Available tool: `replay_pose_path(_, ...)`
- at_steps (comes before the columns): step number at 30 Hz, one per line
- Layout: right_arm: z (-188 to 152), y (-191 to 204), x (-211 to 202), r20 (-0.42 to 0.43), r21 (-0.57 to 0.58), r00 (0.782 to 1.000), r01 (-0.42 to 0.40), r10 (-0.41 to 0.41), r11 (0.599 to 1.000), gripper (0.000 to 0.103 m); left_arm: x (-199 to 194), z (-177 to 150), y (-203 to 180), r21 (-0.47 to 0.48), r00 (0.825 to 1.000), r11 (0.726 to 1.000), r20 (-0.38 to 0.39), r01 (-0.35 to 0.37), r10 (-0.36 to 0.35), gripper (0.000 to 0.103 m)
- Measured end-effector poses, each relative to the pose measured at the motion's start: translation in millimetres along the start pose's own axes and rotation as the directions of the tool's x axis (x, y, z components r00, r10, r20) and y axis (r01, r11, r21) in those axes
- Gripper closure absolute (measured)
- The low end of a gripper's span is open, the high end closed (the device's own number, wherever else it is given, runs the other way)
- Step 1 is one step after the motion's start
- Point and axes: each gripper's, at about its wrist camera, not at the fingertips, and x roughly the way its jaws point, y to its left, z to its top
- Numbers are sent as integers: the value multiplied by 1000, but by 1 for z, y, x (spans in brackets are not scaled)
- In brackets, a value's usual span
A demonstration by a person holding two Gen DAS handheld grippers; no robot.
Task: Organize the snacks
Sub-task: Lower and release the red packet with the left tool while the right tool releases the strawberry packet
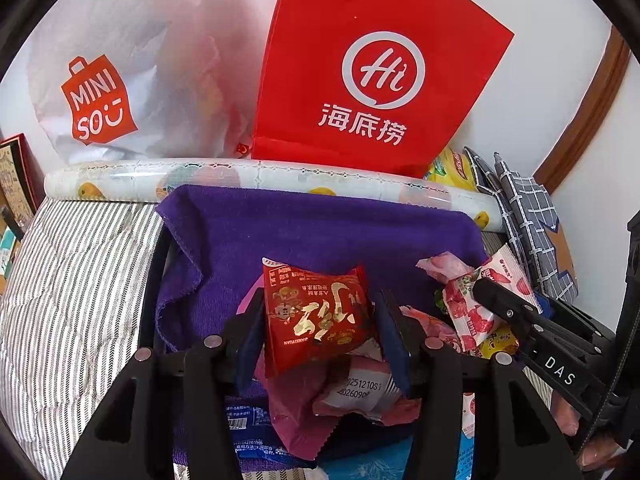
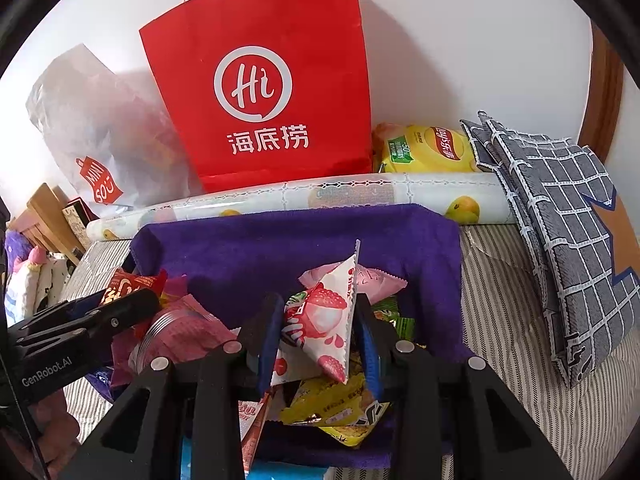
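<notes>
Left view: left claw (image 1: 318,320) closed across red snack packet (image 1: 316,316), pads pressing both side edges, packet lifted over pile of snacks (image 1: 352,396) on purple towel (image 1: 320,232). Thin film, grip only at the edges; could slide out or twist free and drop back into the pile. Right claw (image 1: 496,300) close by at the right, pinching lychee packet (image 1: 476,308); risk of knocking together if either swings inward.

Right view: right claw (image 2: 318,328) closed on the lychee packet (image 2: 320,320), standing on edge, crumpled between the pads. Puffy pouch, could squeeze out or burst under more pressure. Loose wrappers beneath may snag and come up too. Red paper bag (image 2: 260,92) upright behind paper roll (image 2: 304,196); a careless reach could tip it. Chip bag (image 2: 428,148) and checked cloth (image 2: 552,200) at the right on striped bed cover (image 2: 492,280).
</notes>
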Motion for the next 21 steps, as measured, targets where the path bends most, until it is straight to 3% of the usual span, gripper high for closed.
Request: replay_pose_path(21,-2,1,0,-2,-12,1000,2,-2,1000,67,2,-1,-3,24,1000,1000,-2,-18,18,42)
